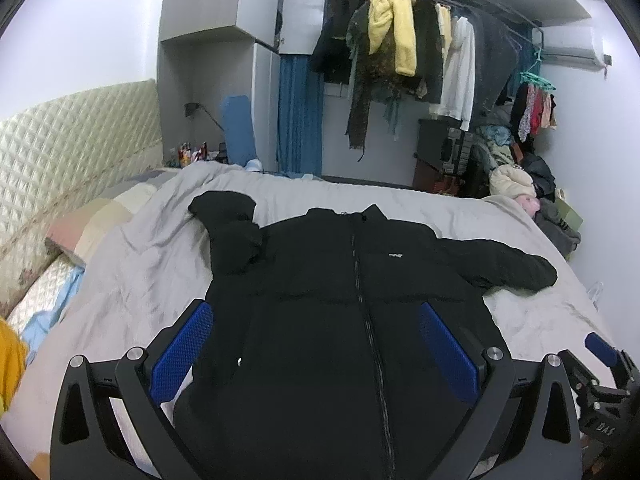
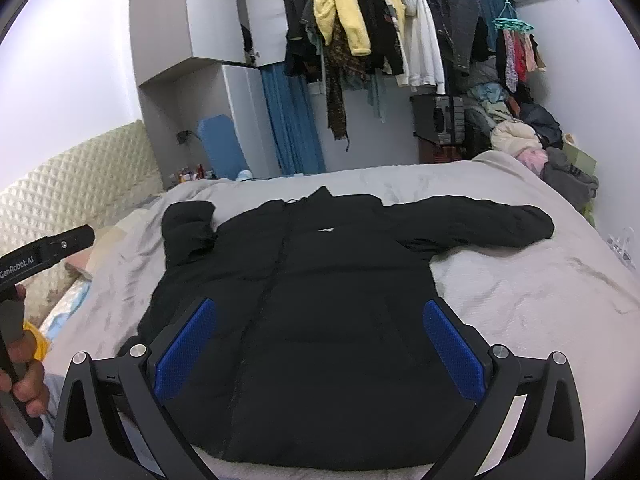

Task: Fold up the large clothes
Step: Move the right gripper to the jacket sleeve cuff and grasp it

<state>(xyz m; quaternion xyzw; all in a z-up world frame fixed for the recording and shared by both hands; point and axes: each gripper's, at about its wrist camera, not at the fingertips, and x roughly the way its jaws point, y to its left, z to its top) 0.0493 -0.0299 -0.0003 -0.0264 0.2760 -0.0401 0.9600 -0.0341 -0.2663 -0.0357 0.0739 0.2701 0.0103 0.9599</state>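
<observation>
A large black zip-up jacket (image 1: 320,280) lies face up on the grey bed sheet (image 1: 140,272), collar away from me. Its left sleeve is bunched and folded back; its right sleeve is spread out to the right. My left gripper (image 1: 316,344) is open and empty, hovering over the jacket's lower body. My right gripper (image 2: 320,340) is open and empty over the jacket (image 2: 312,280) near its hem. The right gripper's blue fingertip (image 1: 600,346) shows at the right edge of the left wrist view. The left gripper's body (image 2: 44,252) and the hand holding it show at the left edge of the right wrist view.
A quilted cream headboard (image 1: 72,140) and pillows are on the left. A rack of hanging clothes (image 1: 400,48) stands behind the bed. A heap of clothes (image 2: 528,136) sits at the far right corner. A grey wardrobe (image 2: 188,20) stands at the back left.
</observation>
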